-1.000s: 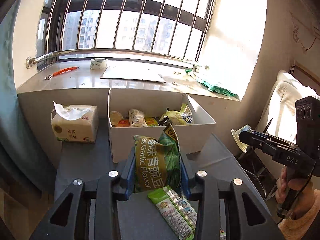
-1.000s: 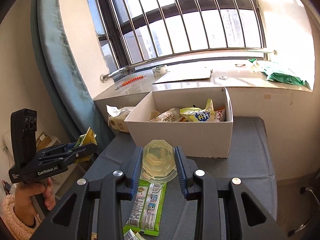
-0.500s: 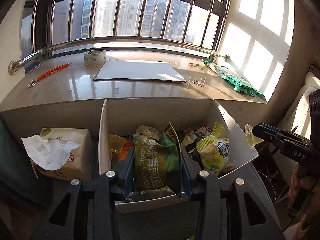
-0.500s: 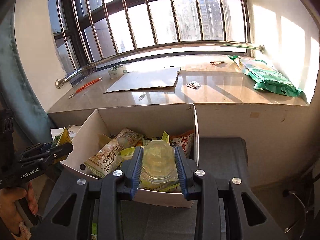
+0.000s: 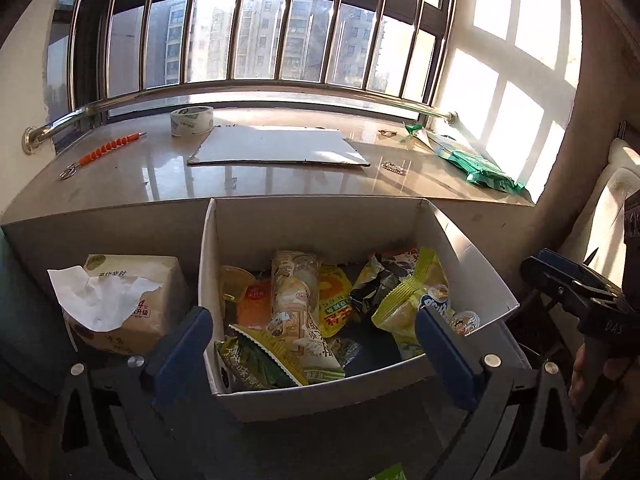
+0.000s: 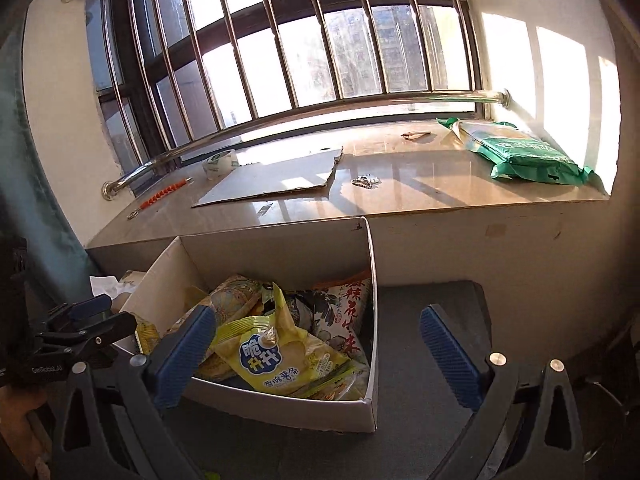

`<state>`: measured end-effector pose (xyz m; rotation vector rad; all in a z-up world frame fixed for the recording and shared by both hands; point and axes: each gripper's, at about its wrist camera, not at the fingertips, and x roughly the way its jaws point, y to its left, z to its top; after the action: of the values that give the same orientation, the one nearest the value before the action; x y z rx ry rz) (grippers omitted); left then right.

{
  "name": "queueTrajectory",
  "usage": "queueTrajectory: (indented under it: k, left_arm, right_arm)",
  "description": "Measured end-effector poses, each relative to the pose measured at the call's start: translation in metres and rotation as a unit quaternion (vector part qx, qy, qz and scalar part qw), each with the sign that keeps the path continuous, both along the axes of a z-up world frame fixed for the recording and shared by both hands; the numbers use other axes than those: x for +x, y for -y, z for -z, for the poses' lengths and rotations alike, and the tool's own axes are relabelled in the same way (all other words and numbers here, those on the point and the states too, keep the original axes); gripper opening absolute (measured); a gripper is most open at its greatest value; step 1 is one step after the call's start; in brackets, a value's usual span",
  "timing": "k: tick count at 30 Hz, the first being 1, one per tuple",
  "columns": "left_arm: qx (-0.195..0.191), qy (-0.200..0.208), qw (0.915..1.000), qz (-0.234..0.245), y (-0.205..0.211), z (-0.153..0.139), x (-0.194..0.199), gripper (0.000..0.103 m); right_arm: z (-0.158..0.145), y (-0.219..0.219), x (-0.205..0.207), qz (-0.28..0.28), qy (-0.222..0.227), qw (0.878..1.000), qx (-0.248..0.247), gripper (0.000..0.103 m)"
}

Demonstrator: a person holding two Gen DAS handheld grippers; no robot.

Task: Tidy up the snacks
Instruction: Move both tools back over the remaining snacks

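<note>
A white cardboard box (image 5: 320, 220) stands on the dark table and holds several snack packets. The green garlic-flavour pea bag (image 5: 256, 364) lies in its near left corner. A clear jelly cup (image 5: 464, 320) rests by the box's right wall. My left gripper (image 5: 312, 344) is open and empty over the box's near edge. My right gripper (image 6: 316, 352) is open and empty over the box's near right corner, above a yellow chip bag (image 6: 276, 356). The box also shows in the right wrist view (image 6: 280, 244).
A tissue pack (image 5: 120, 300) sits left of the box. The windowsill behind holds a tape roll (image 5: 191, 120), a cardboard sheet (image 5: 276, 146), an orange tool (image 5: 108, 148) and a green bag (image 6: 524, 152). A white chair (image 5: 612, 200) stands at the right.
Both grippers opened. The left one let go of the green pea bag and the right one let go of the jelly cup; both now lie in the box.
</note>
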<state>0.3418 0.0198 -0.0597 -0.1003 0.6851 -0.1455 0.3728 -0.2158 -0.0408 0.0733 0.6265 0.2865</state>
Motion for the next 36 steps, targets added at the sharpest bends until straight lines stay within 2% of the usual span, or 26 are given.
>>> queueTrajectory:
  k: [4,8,11,15,19,21,23,25,28,30,31,33,36]
  left_arm:
    - [0.011,0.036,0.9992,0.016,0.002,-0.022,-0.048,0.103]
    - [0.026,0.067,0.9972,0.023,0.001,-0.037,-0.119,0.103]
    - [0.044,0.086,0.9948,0.035,0.005,-0.042,-0.171,0.103]
    - [0.063,0.074,0.9934,0.06,0.013,-0.032,-0.235,0.103]
    - [0.043,0.067,0.9943,0.07,0.022,-0.013,-0.287,0.103]
    - [0.038,0.069,0.9944,0.07,0.027,-0.006,-0.303,0.103]
    - [0.015,0.073,0.9948,0.069,0.028,-0.002,-0.32,0.103]
    - [-0.01,0.067,0.9944,0.082,0.029,0.004,-0.331,0.103]
    - [-0.017,0.05,0.9944,0.092,0.03,0.013,-0.338,0.103]
    - [-0.011,0.043,0.9938,0.102,0.03,0.017,-0.342,0.103]
    - [-0.007,0.04,0.9931,0.11,0.03,0.019,-0.344,0.103]
    - [-0.002,0.034,0.9922,0.12,0.029,0.022,-0.346,0.103]
    - [0.006,0.025,0.9912,0.13,0.03,0.026,-0.348,0.103]
  right_arm:
    - [-0.013,-0.008,-0.03,-0.02,0.02,1.0,-0.009,0.103]
    - [-0.03,-0.01,-0.076,-0.039,0.031,0.998,0.024,0.103]
    - [-0.037,-0.006,-0.13,-0.06,0.043,0.995,0.069,0.103]
    - [-0.033,-0.006,-0.209,-0.08,0.065,0.992,0.066,0.103]
    - [-0.017,-0.003,-0.27,-0.087,0.079,0.99,0.077,0.103]
    - [-0.007,-0.002,-0.288,-0.081,0.076,0.991,0.078,0.103]
    - [0.002,-0.002,-0.302,-0.074,0.076,0.992,0.067,0.103]
    - [0.008,-0.004,-0.308,-0.091,0.068,0.993,0.043,0.103]
    - [0.016,-0.01,-0.313,-0.115,0.067,0.991,-0.012,0.103]
    - [0.029,-0.017,-0.313,-0.167,0.064,0.983,-0.04,0.103]
    - [0.037,-0.023,-0.311,-0.187,0.057,0.978,-0.072,0.103]
    - [0.058,-0.041,-0.309,-0.232,0.047,0.958,-0.163,0.103]
    - [0.091,-0.066,-0.313,-0.292,0.03,0.91,-0.293,0.103]
